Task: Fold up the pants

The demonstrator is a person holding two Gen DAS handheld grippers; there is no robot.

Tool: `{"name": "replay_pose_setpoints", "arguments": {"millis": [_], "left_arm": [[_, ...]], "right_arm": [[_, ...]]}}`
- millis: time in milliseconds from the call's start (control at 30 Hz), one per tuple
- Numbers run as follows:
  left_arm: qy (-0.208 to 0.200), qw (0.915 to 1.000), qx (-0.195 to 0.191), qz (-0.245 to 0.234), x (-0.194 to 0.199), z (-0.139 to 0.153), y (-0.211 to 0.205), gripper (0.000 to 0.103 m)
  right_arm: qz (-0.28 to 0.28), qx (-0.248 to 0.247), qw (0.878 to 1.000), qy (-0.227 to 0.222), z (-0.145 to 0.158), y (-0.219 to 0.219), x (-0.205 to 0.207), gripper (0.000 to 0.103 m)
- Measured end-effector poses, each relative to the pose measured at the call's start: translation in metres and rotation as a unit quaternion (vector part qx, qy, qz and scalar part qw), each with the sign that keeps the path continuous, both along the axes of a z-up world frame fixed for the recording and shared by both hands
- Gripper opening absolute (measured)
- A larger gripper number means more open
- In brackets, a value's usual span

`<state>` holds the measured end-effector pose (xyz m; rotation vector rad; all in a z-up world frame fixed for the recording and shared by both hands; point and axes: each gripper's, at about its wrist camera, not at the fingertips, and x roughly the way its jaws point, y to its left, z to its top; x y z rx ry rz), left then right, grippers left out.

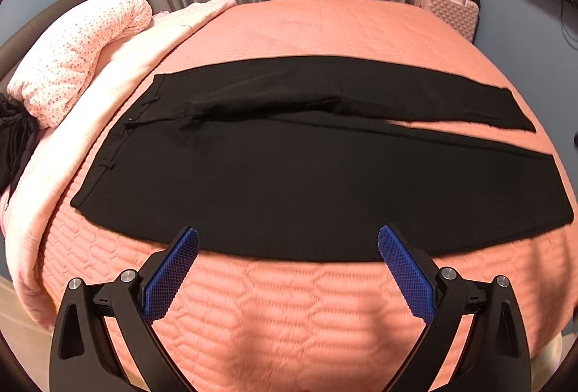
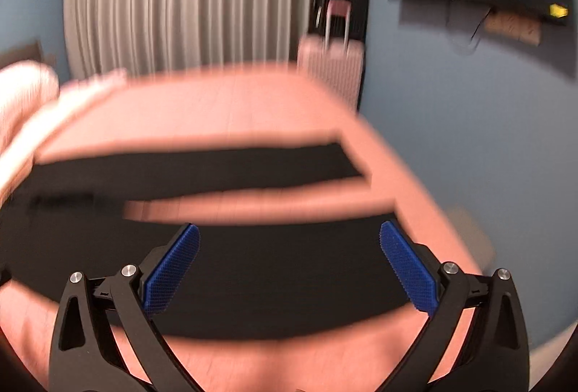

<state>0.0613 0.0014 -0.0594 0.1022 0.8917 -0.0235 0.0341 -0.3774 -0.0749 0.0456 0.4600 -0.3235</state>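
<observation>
Blue ribbed pads (image 1: 173,276) of your left claw (image 1: 288,240) sit closest to the lens, spread wide and gripping nothing, hovering just short of the near edge of the black fabric pants (image 1: 274,168). Those pants lie flat across the salmon quilted bedspread (image 1: 289,305), waistband out at 9 o'clock, leg cuffs at 3 o'clock, the two legs parting into a narrow wedge toward the cuffs.

Your right claw (image 2: 289,240) is splayed open too and carries nothing, poised above the near leg (image 2: 274,283) toward the cuff end.

Now the risks. Pinch too deep at that near edge and you will likely snag the quilt along with the cloth, dragging the bedspread into the fold. Grab only the upper layer and the leg may peel open rather than travel as one piece. That ridge of bunched fabric (image 1: 260,104) near the crotch, around 11 o'clock from your left claw, looks likely to get trapped as a crease if you fold straight over it. The two claws are far apart on a long garment; uneven lifts would skew the legs.

Hard to read: the right wrist view is smeared with blur, so edges and cuffs there are vague. Black on black hides seams and layers. The waistband's far corner is barely distinguishable.
</observation>
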Motion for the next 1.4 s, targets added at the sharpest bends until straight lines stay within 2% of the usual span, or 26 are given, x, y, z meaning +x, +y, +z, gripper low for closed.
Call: {"name": "replay_pose_setpoints", "arguments": {"millis": [33, 67, 167, 267, 367, 500, 567, 633, 767, 867, 967, 1000, 1067, 1100, 1133, 1200, 1300, 1400], "left_arm": [[-0.004, 1.0, -0.002, 0.003, 0.004, 0.0, 0.0, 0.098], [-0.006, 0.9999, -0.007, 0.005, 0.007, 0.0, 0.001, 0.098], [-0.011, 0.9997, -0.02, 0.004, 0.02, -0.001, -0.002, 0.098], [-0.007, 0.9997, -0.022, -0.004, 0.032, -0.008, -0.009, 0.098], [-0.001, 0.9997, -0.017, -0.018, 0.042, -0.017, -0.022, 0.098], [0.011, 0.9994, -0.009, -0.03, 0.054, -0.032, -0.04, 0.098], [0.02, 0.9991, -0.007, -0.037, 0.063, -0.042, -0.049, 0.098], [0.03, 0.9988, 0.002, -0.04, 0.069, -0.052, -0.058, 0.098], [0.049, 0.9973, 0.012, -0.054, 0.073, -0.07, -0.073, 0.098], [0.058, 0.9962, 0.005, -0.065, 0.074, -0.076, -0.078, 0.098], [0.038, 0.9967, -0.021, -0.068, 0.073, -0.073, -0.075, 0.098], [0.034, 0.9968, -0.027, -0.066, 0.074, -0.072, -0.073, 0.098], [0.04, 0.9966, -0.038, -0.061, 0.08, -0.071, -0.068, 0.098], [0.043, 0.9967, -0.041, -0.057, 0.083, -0.07, -0.064, 0.098], [0.039, 0.9976, -0.039, -0.041, 0.089, -0.066, -0.057, 0.097], [0.026, 0.9984, -0.045, -0.023, 0.104, -0.053, -0.036, 0.097], [-0.004, 0.9984, -0.057, 0.006, 0.148, -0.029, 0.019, 0.098], [-0.018, 0.9982, -0.035, 0.045, 0.21, -0.018, 0.086, 0.098]], "right_arm": [[0.014, 0.0, 0.999, 0.038, -0.004, -0.015, 0.025, 0.098], [0.018, 0.003, 0.998, 0.058, -0.006, -0.026, 0.041, 0.098], [0.031, 0.019, 0.997, 0.075, -0.007, -0.068, 0.089, 0.098], [0.054, 0.022, 0.991, 0.123, -0.017, -0.109, 0.147, 0.098], [0.088, 0.041, 0.984, 0.152, -0.031, -0.143, 0.199, 0.098], [0.096, 0.085, 0.973, 0.191, -0.055, -0.185, 0.261, 0.098], [0.09, 0.091, 0.972, 0.196, -0.065, -0.202, 0.289, 0.098], [0.094, 0.099, 0.968, 0.209, -0.077, -0.211, 0.311, 0.098], [0.116, 0.093, 0.954, 0.261, -0.109, -0.223, 0.347, 0.098], [0.139, 0.101, 0.954, 0.247, -0.114, -0.226, 0.349, 0.098], [0.146, 0.099, 0.955, 0.24, -0.116, -0.225, 0.348, 0.098], [0.148, 0.091, 0.956, 0.237, -0.115, -0.223, 0.346, 0.094], [0.149, 0.081, 0.959, 0.229, -0.109, -0.219, 0.341, 0.076], [0.152, 0.088, 0.959, 0.222, -0.106, -0.222, 0.339, 0.045], [0.157, 0.102, 0.957, 0.22, -0.102, -0.222, 0.338, 0.027], [0.158, 0.082, 0.958, 0.224, -0.098, -0.215, 0.336, 0.019], [0.146, 0.058, 0.959, 0.234, -0.098, -0.205, 0.338, 0.018], [0.131, 0.066, 0.961, 0.234, -0.099, -0.206, 0.338, 0.018]]}}
